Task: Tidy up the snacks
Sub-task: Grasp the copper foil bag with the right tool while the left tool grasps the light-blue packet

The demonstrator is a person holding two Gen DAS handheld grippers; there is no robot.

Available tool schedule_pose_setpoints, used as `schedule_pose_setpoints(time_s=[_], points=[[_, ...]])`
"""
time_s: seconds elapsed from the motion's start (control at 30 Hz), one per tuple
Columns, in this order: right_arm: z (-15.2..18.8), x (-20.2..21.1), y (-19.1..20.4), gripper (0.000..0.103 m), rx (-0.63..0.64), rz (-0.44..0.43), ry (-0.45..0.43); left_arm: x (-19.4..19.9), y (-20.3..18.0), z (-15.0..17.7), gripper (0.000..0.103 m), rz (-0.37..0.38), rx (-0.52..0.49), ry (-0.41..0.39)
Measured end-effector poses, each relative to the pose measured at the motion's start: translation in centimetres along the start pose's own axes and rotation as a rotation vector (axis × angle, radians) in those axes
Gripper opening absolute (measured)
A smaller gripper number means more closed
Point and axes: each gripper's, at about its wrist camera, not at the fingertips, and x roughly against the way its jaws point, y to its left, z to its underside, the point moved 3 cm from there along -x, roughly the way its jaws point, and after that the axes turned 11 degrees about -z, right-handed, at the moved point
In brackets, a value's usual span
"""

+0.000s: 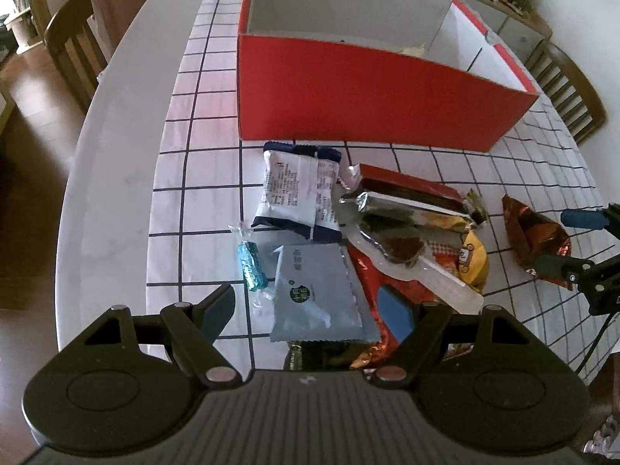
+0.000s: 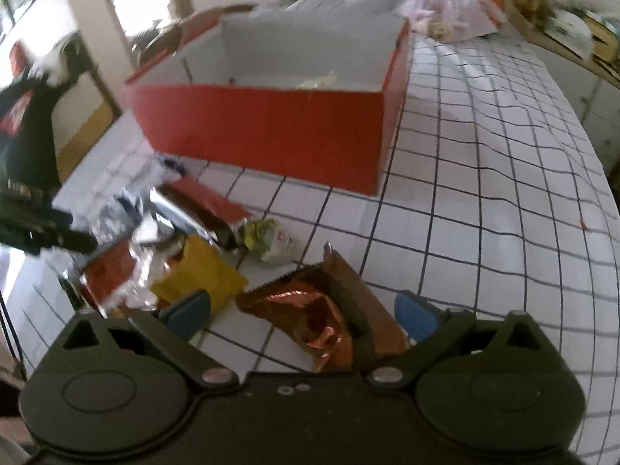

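A heap of snack packets lies on the grid-patterned tablecloth (image 1: 201, 178) in front of an open red box (image 1: 372, 93). My left gripper (image 1: 306, 312) is open just above a flat grey sachet (image 1: 317, 290), which lies between its fingers without being pressed. A teal candy (image 1: 252, 265) and a white-and-blue packet (image 1: 298, 197) lie beside the sachet, and a silver foil wrapper (image 1: 403, 209) lies behind it. My right gripper (image 2: 304, 316) is open over a crumpled copper-brown packet (image 2: 325, 310). Left of that packet lies a yellow packet (image 2: 201, 267). The red box (image 2: 271, 128) stands behind them.
Wooden chairs (image 1: 73, 42) stand at the table's left and right sides. A plastic bag (image 2: 445, 11) with items sits behind the box. A cluttered shelf (image 2: 573, 27) runs along the far right wall. The cloth to the right of the box shows bare grid squares (image 2: 503, 178).
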Motion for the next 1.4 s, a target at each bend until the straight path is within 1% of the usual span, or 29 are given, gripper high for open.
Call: schedule_pose_setpoints(time_s=[0.07, 0.2, 0.27, 0.33, 0.4, 0.5, 0.57, 0.6, 0.63, 0.77, 0.83, 0.87, 0.93, 1.17, 1.4], points=[[0.0, -0.4, -0.2, 0.1, 0.025, -0.003, 0.023, -0.1, -0.1, -0.2, 0.08, 0.008, -0.01, 0.002], [-0.1, -1.3, -0.3, 0.095, 0.082, -0.025, 0.066, -0.5, -0.8, -0.4, 0.079, 0.02, -0.055, 0.01], [-0.1, -1.8, -0.3, 0.094, 0.111, -0.03, 0.083, -0.9, -1.1, -0.6, 0.074, 0.009, -0.069, 0.02], [-0.2, -2.2, -0.3, 0.091, 0.128, -0.031, 0.095, -1.1, -1.3, -0.7, 0.073, 0.011, -0.076, 0.028], [-0.1, -2.4, -0.4, 0.09, 0.131, -0.036, 0.1, -1.2, -1.5, -0.7, 0.073, 0.009, -0.089, 0.03], [0.0, -2.7, -0.4, 0.086, 0.132, -0.03, 0.103, -1.4, -1.7, -0.7, 0.069, 0.008, -0.096, 0.035], [0.0, -2.7, -0.4, 0.081, 0.13, -0.026, 0.1, -1.5, -1.8, -0.7, 0.064, 0.01, -0.1, 0.037], [0.1, -2.7, -0.3, 0.077, 0.128, -0.023, 0.099, -1.5, -1.8, -0.7, 0.062, 0.012, -0.1, 0.035], [0.1, -2.7, -0.3, 0.074, 0.126, -0.019, 0.098, -1.5, -1.9, -0.7, 0.057, 0.013, -0.1, 0.034], [0.2, -2.6, -0.2, 0.063, 0.116, -0.013, 0.089, -1.5, -1.7, -0.7, 0.054, 0.014, -0.089, 0.033], [0.4, -2.5, -0.1, 0.055, 0.112, -0.004, 0.084, -1.4, -1.7, -0.6, 0.051, 0.012, -0.083, 0.027], [0.4, -2.4, 0.0, 0.054, 0.111, 0.0, 0.081, -1.3, -1.7, -0.6, 0.048, 0.01, -0.083, 0.024], [0.6, -2.3, 0.2, 0.05, 0.104, 0.004, 0.071, -1.2, -1.7, -0.5, 0.047, -0.001, -0.083, 0.016], [1.2, -1.7, 1.1, 0.049, 0.077, 0.029, 0.041, -1.0, -1.3, -0.2, 0.045, -0.014, -0.056, 0.006], [1.3, 0.1, 1.7, 0.049, 0.034, 0.045, -0.011, -0.3, -0.2, 0.4, 0.045, -0.002, 0.003, -0.01]])
